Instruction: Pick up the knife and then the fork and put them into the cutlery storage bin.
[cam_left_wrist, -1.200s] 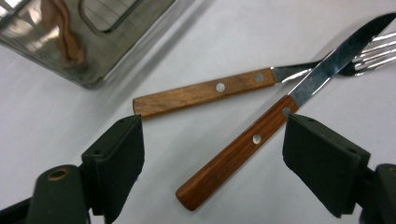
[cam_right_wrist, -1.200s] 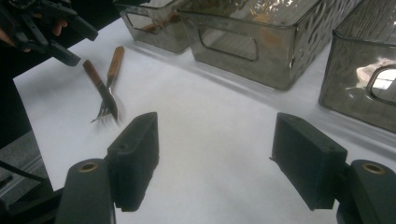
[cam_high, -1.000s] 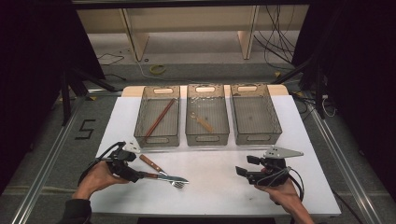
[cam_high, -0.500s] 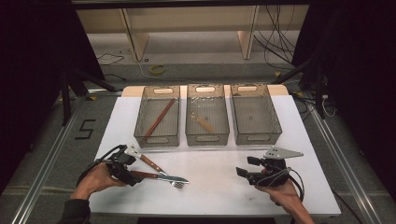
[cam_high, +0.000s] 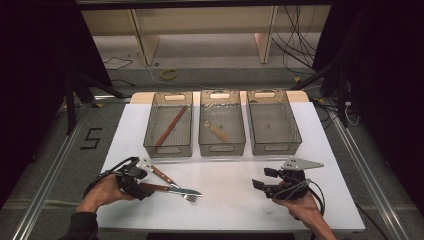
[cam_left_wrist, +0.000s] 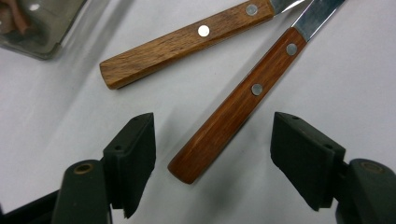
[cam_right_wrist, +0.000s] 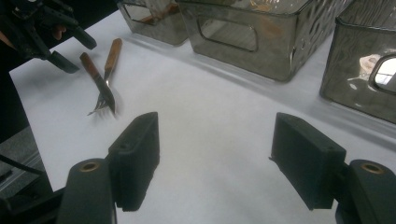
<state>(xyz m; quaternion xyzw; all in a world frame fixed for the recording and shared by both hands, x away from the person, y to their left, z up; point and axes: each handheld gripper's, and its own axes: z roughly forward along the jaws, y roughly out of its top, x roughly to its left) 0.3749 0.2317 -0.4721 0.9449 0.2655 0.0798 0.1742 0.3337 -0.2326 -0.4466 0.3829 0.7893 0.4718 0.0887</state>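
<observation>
Two wooden-handled utensils lie crossed on the white table at the front left, one ending in fork tines (cam_high: 190, 197). The end of the redder handle (cam_left_wrist: 238, 105) lies between the jaws of my left gripper (cam_left_wrist: 215, 128), which have just been closing. The pads stand clear of the wood on both sides, so the gripper is open. The lighter handle (cam_left_wrist: 187, 42) lies just beyond. In the high view the left gripper (cam_high: 142, 184) sits at that handle's end (cam_high: 152, 187). My right gripper (cam_right_wrist: 215, 133) rests open at the front right (cam_high: 262, 179), with bare table between its jaws.
Three clear grey bins stand in a row at the back of the table. The left bin (cam_high: 150, 135) holds a long brown stick (cam_high: 172, 125), the middle bin (cam_high: 202, 135) a small wooden piece (cam_high: 216, 131), and the right bin (cam_high: 295, 131) nothing I can see. The table's front edge is near both hands.
The left gripper's jaws look slightly narrower around the handle end. Both hands and both utensils have kept their places.
</observation>
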